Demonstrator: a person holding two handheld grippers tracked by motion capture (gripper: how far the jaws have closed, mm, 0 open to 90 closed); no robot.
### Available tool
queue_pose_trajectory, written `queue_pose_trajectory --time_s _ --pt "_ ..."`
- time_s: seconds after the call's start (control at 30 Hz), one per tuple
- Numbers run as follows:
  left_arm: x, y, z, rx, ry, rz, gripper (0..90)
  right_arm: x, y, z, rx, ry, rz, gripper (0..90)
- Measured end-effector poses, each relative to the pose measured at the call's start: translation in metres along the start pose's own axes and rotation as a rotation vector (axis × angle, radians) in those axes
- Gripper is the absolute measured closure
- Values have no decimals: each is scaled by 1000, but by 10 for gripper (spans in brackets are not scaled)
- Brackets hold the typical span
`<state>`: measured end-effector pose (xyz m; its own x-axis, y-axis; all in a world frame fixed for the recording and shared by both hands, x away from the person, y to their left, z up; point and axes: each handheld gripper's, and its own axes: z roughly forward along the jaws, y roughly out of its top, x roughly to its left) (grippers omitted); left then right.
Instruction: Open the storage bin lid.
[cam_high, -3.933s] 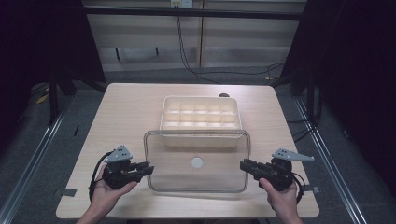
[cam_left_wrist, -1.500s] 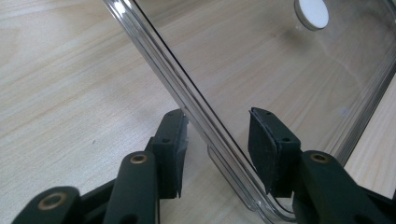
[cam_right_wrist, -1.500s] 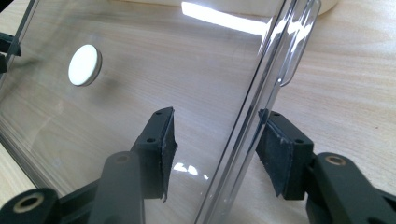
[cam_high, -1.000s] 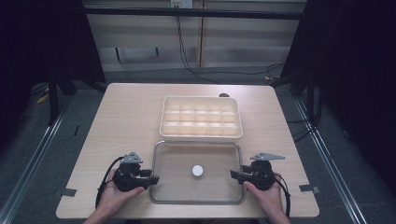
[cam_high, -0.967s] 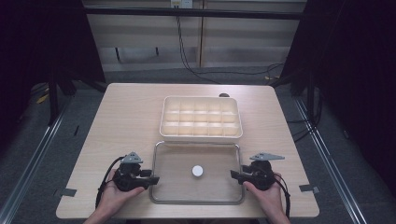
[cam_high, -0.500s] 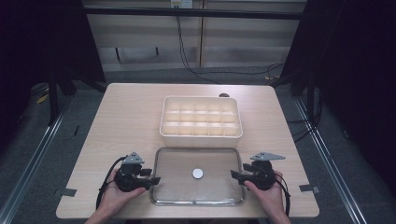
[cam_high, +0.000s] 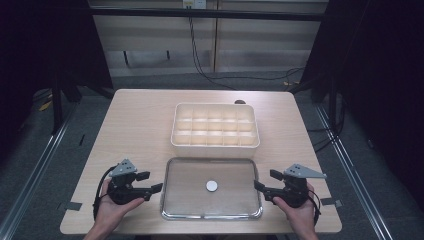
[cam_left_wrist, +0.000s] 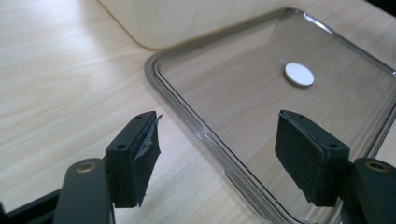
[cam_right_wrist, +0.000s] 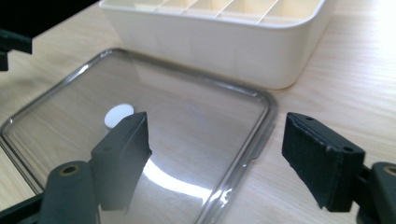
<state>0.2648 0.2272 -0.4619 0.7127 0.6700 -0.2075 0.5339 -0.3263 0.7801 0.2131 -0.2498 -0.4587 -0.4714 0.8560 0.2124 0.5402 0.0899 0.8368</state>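
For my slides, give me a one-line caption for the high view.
Clear lid lies flat on the table before the divided box, open tongs either side.

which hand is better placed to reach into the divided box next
Neither clearly. Left gripper and right gripper, both open, flank the clear lid evenly; the box lies centred beyond.

Clear, glossy plastic lid (cam_high: 211, 200) with a matt white disc (cam_high: 212, 186) at its centre; smooth, cream, matt plastic box (cam_high: 215, 125); pale wood-grain counter (cam_high: 140, 125), satin finish; tool pads (cam_left_wrist: 306, 161) of rough, matt black rubber.
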Motion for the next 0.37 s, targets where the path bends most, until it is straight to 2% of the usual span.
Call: queue_pose_trajectory --time_s 0.13,0.23,0.3,0.37 --pt "4 -1 -13 -57 15 -25 298 -6 1 -15 -44 -31 10 202" --pt "8 -1 -24 -121 57 -39 316 -11 2 -26 -75 -50 27 217" --pt "14 -1 -26 -133 66 -67 306 -15 1 -30 -93 -53 49 215" --pt "18 -3 -24 -122 75 -83 299 -18 0 -30 -86 -60 57 211"
